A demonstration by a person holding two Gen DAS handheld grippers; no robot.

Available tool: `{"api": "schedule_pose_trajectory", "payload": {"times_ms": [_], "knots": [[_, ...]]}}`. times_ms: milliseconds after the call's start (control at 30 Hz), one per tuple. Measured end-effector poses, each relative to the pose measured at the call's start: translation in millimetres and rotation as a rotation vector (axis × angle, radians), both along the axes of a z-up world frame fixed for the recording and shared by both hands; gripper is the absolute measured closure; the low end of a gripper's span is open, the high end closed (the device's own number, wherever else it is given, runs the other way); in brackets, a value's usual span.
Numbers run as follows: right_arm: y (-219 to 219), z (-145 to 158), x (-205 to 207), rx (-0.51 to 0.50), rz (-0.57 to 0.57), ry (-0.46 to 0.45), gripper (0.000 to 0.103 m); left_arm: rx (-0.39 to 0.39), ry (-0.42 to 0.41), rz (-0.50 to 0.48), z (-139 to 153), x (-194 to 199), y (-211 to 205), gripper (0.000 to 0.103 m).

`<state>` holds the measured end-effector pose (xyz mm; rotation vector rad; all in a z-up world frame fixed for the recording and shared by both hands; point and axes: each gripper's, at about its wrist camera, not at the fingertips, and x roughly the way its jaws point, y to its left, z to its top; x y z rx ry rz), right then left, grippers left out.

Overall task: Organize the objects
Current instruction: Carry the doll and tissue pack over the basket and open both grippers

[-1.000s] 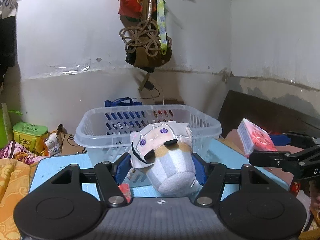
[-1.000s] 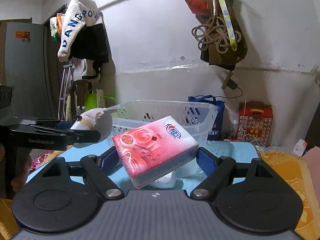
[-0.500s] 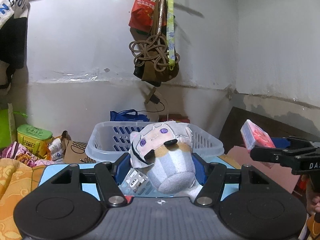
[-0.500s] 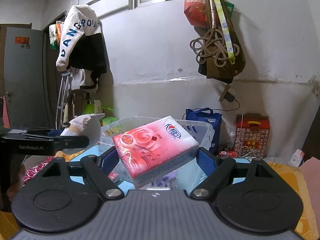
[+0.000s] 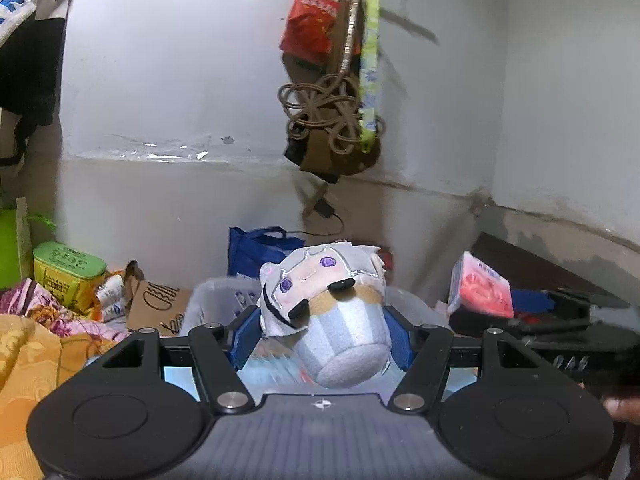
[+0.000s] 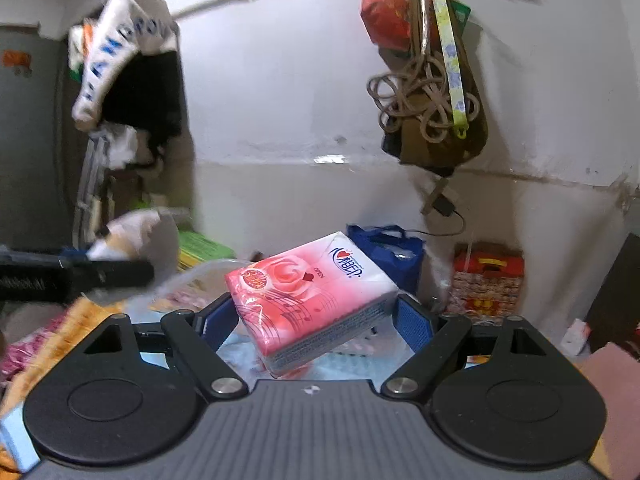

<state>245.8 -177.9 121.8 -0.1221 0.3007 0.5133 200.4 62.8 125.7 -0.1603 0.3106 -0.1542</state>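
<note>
We record the plush doll (image 5: 320, 312) clamped between the blue pads of the left gripper (image 5: 322, 338), jaws partly closed and pressing its grey striped body from both sides. The doll is tilted, its grey-haired head up and to the left, its flat base toward the camera. It is held clear of the surface, in front of and above the clear plastic basket (image 5: 216, 300), whose rim shows behind the fingers.

We note the pink tissue pack (image 6: 312, 304) gripped in the right gripper (image 6: 316, 320), jaws set wide with the blue pads against the pack's two ends. The pack sits askew, one corner raised toward the wall, rose print facing up. It too is off the table, with blurred clear plastic below it.

Each tool appears in the other's view: the tissue pack at the right edge of the left view, the doll, blurred, at the left of the right view.

Around these we observe a blue tabletop (image 5: 180, 374), a blue bag (image 5: 260, 246) against the wall, a green tin (image 5: 68, 276) at left, an orange patterned cloth (image 5: 36, 360), a coil of rope (image 5: 324, 116) hanging with a red bag (image 5: 312, 24), and a red printed box (image 6: 486, 280) at right
</note>
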Motion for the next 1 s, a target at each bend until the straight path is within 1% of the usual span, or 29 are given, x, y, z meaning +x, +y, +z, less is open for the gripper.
{"api": "schedule_pose_trajectory", "payload": {"times_ms": [67, 133, 233, 433, 500, 533, 567, 600, 667, 700, 767, 833, 933, 1000], "knots": [[6, -6, 21, -0.02, -0.015, 0.035, 0.017, -0.014, 0.027, 0.017, -1, 20, 3, 0.035], [7, -13, 33, -0.012, -0.014, 0.068, 0.017, -0.027, 0.052, 0.024, -6, 37, 4, 0.035], [9, -23, 43, -0.011, -0.009, 0.104, 0.017, -0.008, 0.082, 0.034, -13, 54, 0, 0.035], [20, -30, 46, -0.072, 0.009, 0.086, 0.017, 0.037, 0.113, 0.063, -24, 75, -4, 0.035], [21, -29, 52, -0.063, 0.013, 0.09, 0.016, 0.044, 0.131, 0.081, -27, 82, -2, 0.034], [21, -29, 52, -0.067, 0.011, 0.085, 0.014, 0.054, 0.138, 0.082, -28, 85, -2, 0.034], [22, -29, 50, -0.075, -0.01, 0.069, 0.005, 0.07, 0.141, 0.089, -31, 87, -3, 0.03], [24, -29, 49, -0.084, -0.033, 0.051, 0.0, 0.077, 0.136, 0.096, -31, 87, -2, 0.018], [24, -26, 40, -0.079, -0.068, 0.002, 0.0, 0.078, 0.106, 0.115, -30, 81, -1, 0.003], [23, -25, 36, -0.071, -0.074, -0.009, 0.0, 0.083, 0.084, 0.129, -28, 76, -1, 0.0], [20, -21, 29, -0.052, -0.093, -0.026, 0.0, 0.071, 0.042, 0.132, -20, 65, 2, 0.0], [11, -17, 17, -0.008, -0.102, -0.04, 0.0, 0.052, 0.011, 0.122, -14, 52, 4, 0.0], [-7, -15, -10, 0.066, -0.046, -0.031, 0.0, 0.026, -0.024, 0.089, -11, 28, 7, 0.0], [-18, -17, -34, 0.094, 0.0, -0.051, 0.0, 0.028, -0.039, 0.091, -16, 9, 6, 0.0]]}}
